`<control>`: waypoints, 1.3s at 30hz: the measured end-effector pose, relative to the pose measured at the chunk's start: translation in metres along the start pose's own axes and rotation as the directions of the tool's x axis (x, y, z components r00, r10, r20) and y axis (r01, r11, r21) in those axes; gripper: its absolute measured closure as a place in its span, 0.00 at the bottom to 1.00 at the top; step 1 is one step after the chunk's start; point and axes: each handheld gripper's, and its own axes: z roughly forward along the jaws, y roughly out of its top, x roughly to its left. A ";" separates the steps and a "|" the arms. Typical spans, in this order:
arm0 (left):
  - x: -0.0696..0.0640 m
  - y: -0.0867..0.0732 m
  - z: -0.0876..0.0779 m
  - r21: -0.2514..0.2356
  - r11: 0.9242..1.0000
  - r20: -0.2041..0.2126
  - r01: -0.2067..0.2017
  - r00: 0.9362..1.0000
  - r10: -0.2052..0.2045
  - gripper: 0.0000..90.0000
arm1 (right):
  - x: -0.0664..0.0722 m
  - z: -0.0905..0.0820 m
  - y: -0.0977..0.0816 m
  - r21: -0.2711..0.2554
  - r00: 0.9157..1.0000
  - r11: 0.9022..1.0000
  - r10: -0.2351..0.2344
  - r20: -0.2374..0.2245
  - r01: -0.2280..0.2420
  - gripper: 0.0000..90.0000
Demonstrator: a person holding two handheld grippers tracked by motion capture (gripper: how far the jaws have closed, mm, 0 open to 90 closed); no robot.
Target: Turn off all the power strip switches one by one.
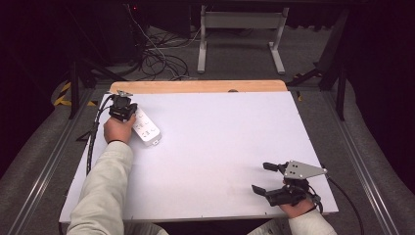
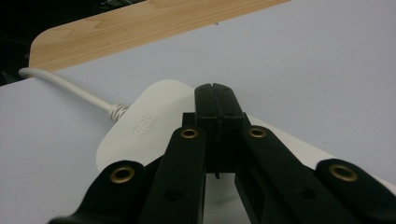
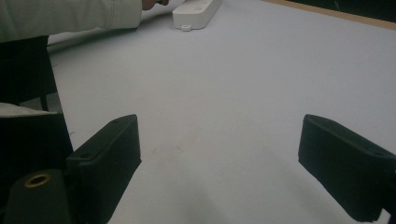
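Observation:
A white power strip [image 1: 146, 128] lies at the far left of the white tabletop [image 1: 220, 147], its cord [image 2: 65, 86] running off toward the wooden back edge. My left gripper [image 1: 125, 111] sits over the strip's cord end with its jaws pressed together and nothing between them. In the left gripper view the left gripper [image 2: 215, 89] hovers just above the power strip [image 2: 149, 121]. My right gripper [image 1: 261, 177] rests near the front right corner, jaws wide apart and empty. In the right gripper view the right gripper [image 3: 219, 140] faces across the table toward the power strip [image 3: 196, 14].
A wooden strip [image 1: 195, 86] borders the table's far edge. Beyond it, on the floor, lie tangled cables [image 1: 156, 58] and a white stand frame [image 1: 240, 34]. A light sleeve [image 3: 70, 16] reaches in beside the power strip.

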 end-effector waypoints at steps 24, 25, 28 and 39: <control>-0.011 0.023 -0.077 -0.135 0.990 0.116 -0.041 0.992 0.057 0.95 | 0.000 0.001 0.006 -0.022 1.000 1.000 -0.019 -0.006 0.019 0.15; -0.011 0.022 -0.079 -0.131 0.990 0.120 -0.046 0.991 0.062 0.91 | 0.000 0.002 0.007 -0.025 1.000 1.000 -0.016 -0.009 0.016 0.15; -0.009 0.020 -0.086 -0.132 0.991 0.137 -0.037 0.989 0.055 0.92 | 0.001 0.004 0.009 -0.023 1.000 0.999 -0.023 -0.010 0.023 0.15; -0.012 0.023 -0.116 -0.195 0.980 0.192 -0.051 0.977 0.089 0.86 | 0.001 0.003 0.010 -0.027 1.000 0.999 -0.030 -0.003 0.030 0.15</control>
